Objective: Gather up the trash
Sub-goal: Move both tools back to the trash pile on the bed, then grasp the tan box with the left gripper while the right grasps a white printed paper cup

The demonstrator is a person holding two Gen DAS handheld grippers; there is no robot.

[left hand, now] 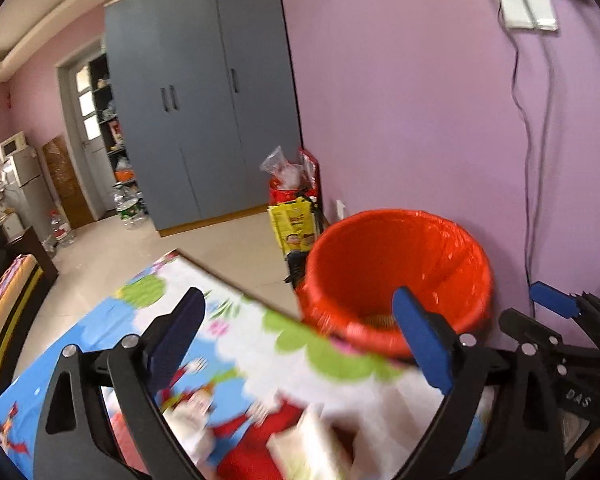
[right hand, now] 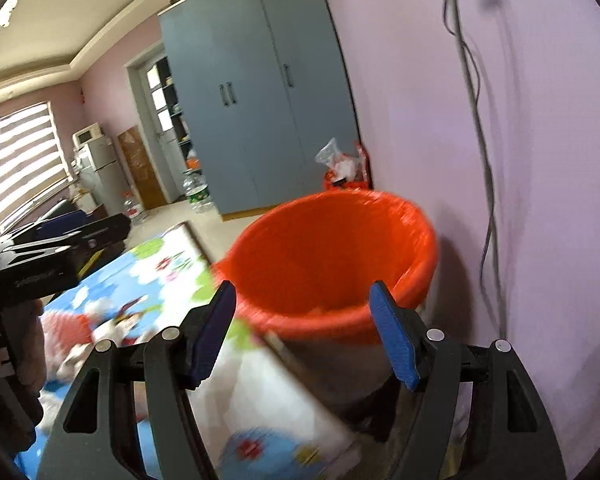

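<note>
One red-lined trash bin stood against the purple wall, touching the edge of a cartoon play mat. Both the left gripper and right gripper hung near its rim, jaws apart and empty.

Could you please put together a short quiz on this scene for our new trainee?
1. True or false: the left gripper holds trash between its fingers.
2. What colour is the liner in the bin?
3. The bin stands: A) beside the purple wall, B) on the play mat, C) inside the grey wardrobe.

Key: 1 false, both grippers open and empty; 2 orange-red; 3 A.
</note>
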